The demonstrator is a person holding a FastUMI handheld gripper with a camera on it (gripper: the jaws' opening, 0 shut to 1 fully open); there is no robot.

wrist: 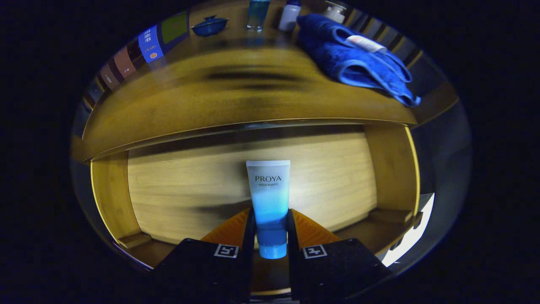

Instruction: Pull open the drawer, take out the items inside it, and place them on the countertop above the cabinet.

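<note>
We see the gripper (271,236) with its fingers clamped on a blue-and-white tube (269,198), held upright between them above the open drawer (190,190). Beyond, on the wooden counter (177,101), lie a blue towel (354,63), a blue lidded bowl (209,25) and bottles (258,14).

We see a wooden surface (236,101) carrying a blue towel (354,63), a lidded bowl (209,26) and bottles (258,14).
</note>
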